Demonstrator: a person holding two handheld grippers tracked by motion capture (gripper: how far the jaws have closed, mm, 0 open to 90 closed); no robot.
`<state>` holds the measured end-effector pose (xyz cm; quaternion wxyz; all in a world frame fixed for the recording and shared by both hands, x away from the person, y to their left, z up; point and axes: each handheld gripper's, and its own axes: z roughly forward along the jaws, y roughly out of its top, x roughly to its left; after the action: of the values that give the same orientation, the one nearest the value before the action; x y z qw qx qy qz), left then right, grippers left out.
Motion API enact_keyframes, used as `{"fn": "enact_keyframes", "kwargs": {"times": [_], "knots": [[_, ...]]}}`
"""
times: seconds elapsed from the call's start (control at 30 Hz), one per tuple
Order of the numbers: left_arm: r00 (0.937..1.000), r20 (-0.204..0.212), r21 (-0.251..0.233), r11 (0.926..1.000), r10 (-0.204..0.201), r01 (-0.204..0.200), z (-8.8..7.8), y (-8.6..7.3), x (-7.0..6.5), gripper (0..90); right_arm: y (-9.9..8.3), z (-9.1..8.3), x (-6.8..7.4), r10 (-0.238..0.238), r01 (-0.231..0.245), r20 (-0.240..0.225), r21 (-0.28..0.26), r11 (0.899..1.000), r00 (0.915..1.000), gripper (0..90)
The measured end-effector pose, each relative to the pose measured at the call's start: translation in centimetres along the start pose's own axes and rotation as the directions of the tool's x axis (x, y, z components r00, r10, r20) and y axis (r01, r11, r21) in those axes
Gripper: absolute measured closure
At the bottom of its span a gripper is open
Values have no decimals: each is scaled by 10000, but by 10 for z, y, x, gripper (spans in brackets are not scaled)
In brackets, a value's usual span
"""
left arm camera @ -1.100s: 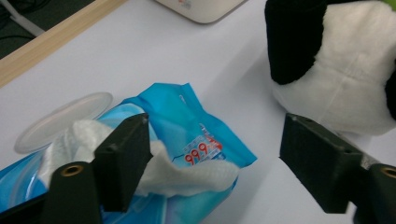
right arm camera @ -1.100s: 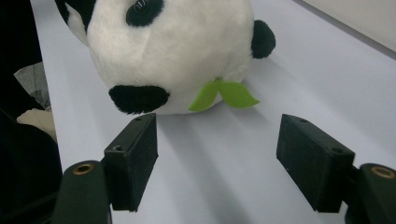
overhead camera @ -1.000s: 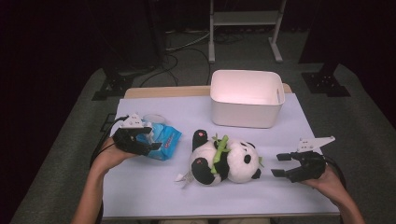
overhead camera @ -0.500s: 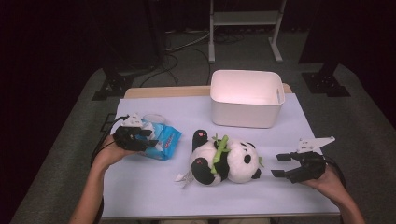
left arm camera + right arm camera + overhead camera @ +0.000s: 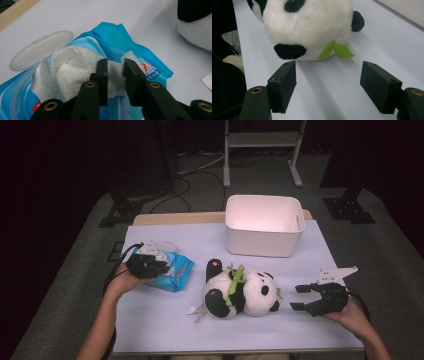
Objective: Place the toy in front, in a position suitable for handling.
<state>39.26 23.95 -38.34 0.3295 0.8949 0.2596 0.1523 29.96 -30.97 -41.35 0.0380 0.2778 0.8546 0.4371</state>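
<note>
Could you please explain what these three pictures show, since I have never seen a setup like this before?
A person sits at a table covered in pale sheet and holds a two-jaw hand tool in each hand.

The high view looks down from above; the other two pictures come from small cameras riding on each tool, looking along its black jaws.

On the table lie a blue pack of wet wipes with its lid open, a plush panda and a white bin.

The left gripper has just been closing and pinches a wipe sticking out of the pack.

The right gripper is open, holding nothing, just in front of the panda's head.
</note>
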Motion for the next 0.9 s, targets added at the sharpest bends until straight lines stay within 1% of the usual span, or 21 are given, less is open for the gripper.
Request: {"fn": "enact_keyframes", "kwargs": {"times": [0.1,0.23,0.4,0.43,0.47,0.53,0.6,0.67,0.7,0.9], "knots": [[10000,-56,14,10000,65,-65,0,0,2,825,0,2,0,-27,28,-44,29,10000,10000,277],[10000,21,-34,10000,85,-85,0,-1,2,869,0,2,1,-63,63,-49,38,10000,10000,277],[9996,255,-4,9999,101,-101,-2,0,3,878,0,2,1,-84,84,-59,36,10000,9999,277],[9987,494,-72,9999,-90,94,-3,1,4,878,0,2,1,-66,66,-82,20,10000,9999,277],[9987,494,-72,9999,-90,94,-3,1,4,878,0,2,1,-66,66,-82,20,10000,9999,277],[9973,687,-187,9995,-252,265,-5,1,6,879,0,1,1,-74,74,-89,-2,10000,9999,277],[9964,774,-245,9990,-346,366,-7,0,6,879,0,1,1,-94,94,-86,-8,10000,9999,277],[9954,898,-296,9989,-345,373,-8,-1,6,879,-1,0,1,-124,124,-82,-7,9999,9999,277],[9938,1036,-344,9985,-399,437,-10,-1,5,881,-1,1,1,-118,118,-88,-22,9999,9999,277],[9925,1188,-275,9992,-271,306,-12,2,2,882,0,1,1,-152,152,-134,-8,9999,9998,276]]}}
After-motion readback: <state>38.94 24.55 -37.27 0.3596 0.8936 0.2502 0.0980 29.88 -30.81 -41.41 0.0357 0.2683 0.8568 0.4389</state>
